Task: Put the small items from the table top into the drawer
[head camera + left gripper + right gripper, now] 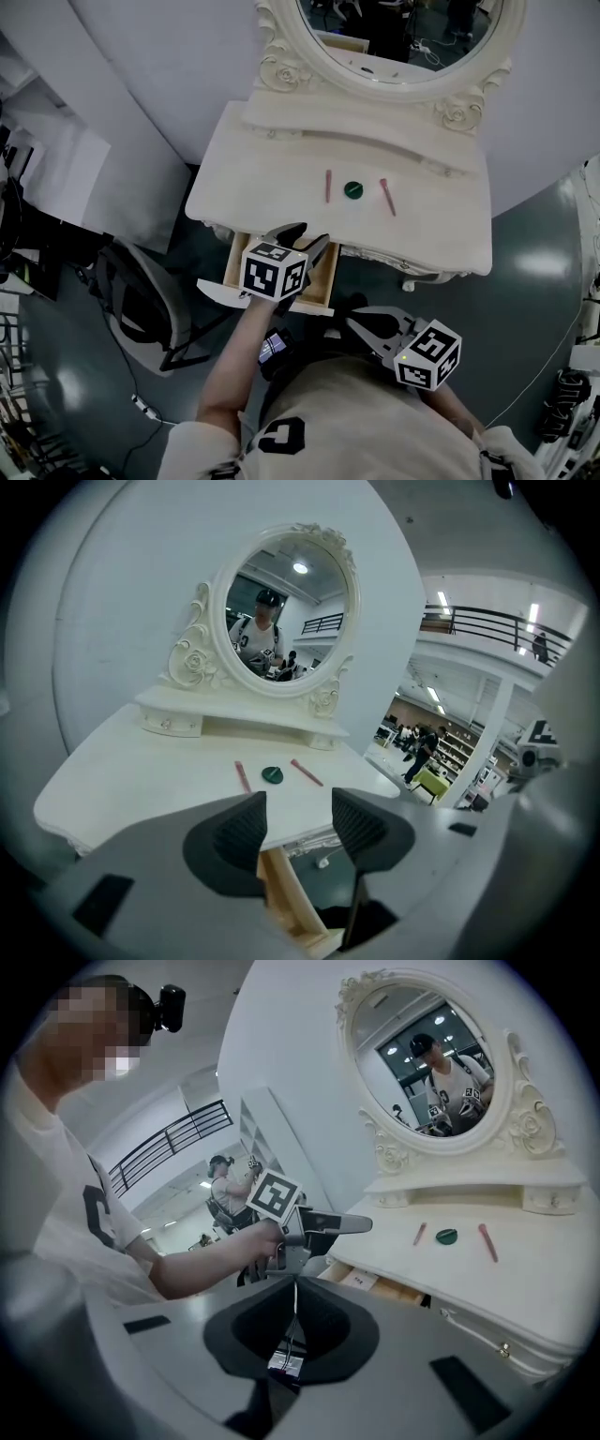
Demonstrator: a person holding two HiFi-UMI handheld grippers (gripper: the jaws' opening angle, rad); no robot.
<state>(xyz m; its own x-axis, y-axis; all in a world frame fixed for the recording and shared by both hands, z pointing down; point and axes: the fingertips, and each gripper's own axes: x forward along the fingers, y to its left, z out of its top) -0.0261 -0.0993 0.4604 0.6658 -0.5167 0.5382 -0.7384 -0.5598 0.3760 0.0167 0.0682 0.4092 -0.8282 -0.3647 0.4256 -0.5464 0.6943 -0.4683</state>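
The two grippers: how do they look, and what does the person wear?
The left gripper and right gripper have grey bodies with black pads. Each carries a white cube with black square markers. The person wears a pale short-sleeved shirt with dark print.

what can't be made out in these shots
Inside of the drawer: in the head view the left gripper and its marker cube cover most of it; the right gripper view sees it only at a shallow angle.
The left pink stick, right pink stick and green round item: too small in every view to identify.
The mirror: head view, top cut off by the picture edge.
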